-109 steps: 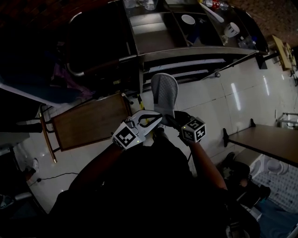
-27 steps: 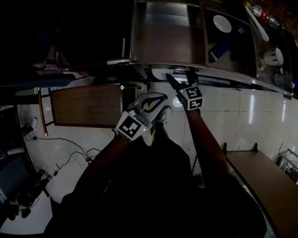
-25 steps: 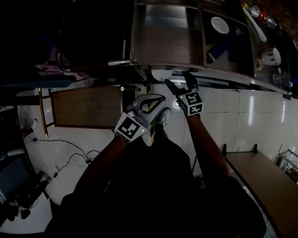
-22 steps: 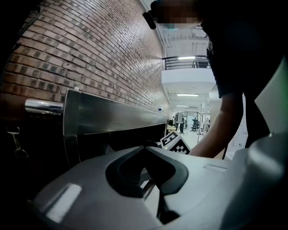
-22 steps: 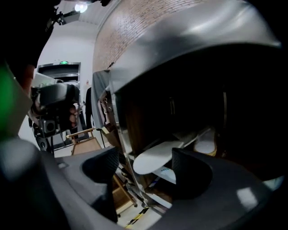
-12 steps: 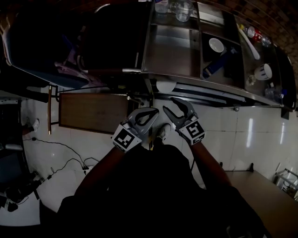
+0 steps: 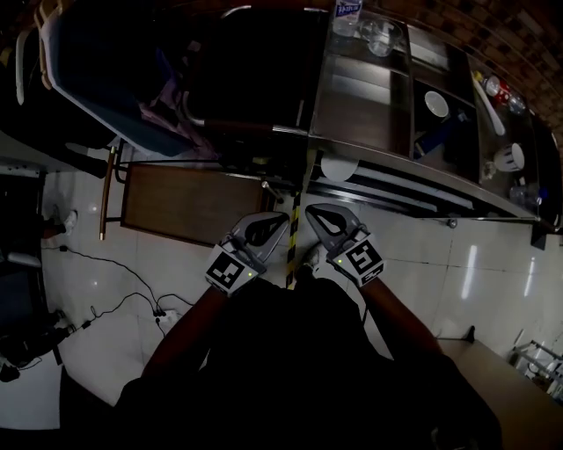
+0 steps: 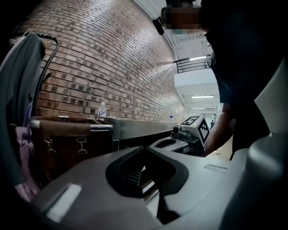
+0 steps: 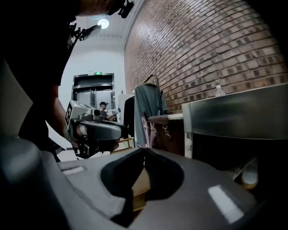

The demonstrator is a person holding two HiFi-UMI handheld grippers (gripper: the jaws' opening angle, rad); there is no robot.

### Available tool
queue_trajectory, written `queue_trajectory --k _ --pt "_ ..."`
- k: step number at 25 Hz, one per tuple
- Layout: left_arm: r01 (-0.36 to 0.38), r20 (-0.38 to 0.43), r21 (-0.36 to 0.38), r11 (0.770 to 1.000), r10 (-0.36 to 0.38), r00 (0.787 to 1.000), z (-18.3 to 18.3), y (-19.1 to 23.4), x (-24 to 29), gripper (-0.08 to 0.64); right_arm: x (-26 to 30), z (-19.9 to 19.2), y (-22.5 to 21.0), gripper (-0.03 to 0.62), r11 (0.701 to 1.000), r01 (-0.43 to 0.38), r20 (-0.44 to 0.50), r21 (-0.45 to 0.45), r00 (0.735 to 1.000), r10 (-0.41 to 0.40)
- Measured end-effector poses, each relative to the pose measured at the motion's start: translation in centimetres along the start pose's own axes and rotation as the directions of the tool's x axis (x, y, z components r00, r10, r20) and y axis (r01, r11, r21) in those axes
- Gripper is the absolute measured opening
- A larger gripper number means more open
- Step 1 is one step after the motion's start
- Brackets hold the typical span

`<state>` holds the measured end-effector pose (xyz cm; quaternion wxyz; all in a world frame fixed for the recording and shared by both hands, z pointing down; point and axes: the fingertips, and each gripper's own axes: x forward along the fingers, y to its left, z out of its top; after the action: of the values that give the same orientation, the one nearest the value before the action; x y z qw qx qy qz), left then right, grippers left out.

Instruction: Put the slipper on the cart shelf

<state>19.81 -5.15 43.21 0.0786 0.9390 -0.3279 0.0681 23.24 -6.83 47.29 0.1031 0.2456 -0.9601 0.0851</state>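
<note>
Slipper (image 7: 338, 167) rests on cart shelf (image 7: 398, 186); left tool (image 7: 282, 217), right tool (image 7: 309, 211) level

A brick wall (image 8: 112, 58) is seen behind, a wooden table (image 7: 189, 204) is set on a white tiled floor (image 7: 493, 264) across which black cables (image 7: 106, 290) are trailed, a white bowl (image 7: 435, 103) and a bottle (image 7: 348, 10) are stood apart, and a grey garment (image 9: 146, 105) is hung up.

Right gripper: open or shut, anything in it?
Shut and empty: the right gripper has just closed, jaw tips meeting, nothing between them.
</note>
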Motion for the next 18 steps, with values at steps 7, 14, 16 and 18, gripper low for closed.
queue_trajectory --k 7,14,16,18 --pt "0.017 0.034 0.005 1.0 -0.017 0.999 -0.7 4.1 -7.9 0.002 6.7 3.1 7.3 0.003 1.0 -0.009 0.016 -0.004 1.0 0.009" --pt "0.05 0.037 0.036 0.998 -0.051 0.998 -2.1 9.3 -17.9 0.002 13.8 6.6 14.3 0.003 0.998 0.045 0.051 0.035 0.998 -0.047" --pt "0.057 0.047 0.042 0.998 -0.059 0.997 -2.1 10.7 -20.4 0.002 15.6 6.9 16.1 0.003 0.998 0.054 0.045 0.039 0.997 -0.055" --pt "0.061 0.055 0.031 0.998 -0.062 0.997 -2.0 11.7 -22.6 0.002 17.3 7.3 17.9 0.003 0.998 0.055 0.042 0.036 0.998 -0.056"
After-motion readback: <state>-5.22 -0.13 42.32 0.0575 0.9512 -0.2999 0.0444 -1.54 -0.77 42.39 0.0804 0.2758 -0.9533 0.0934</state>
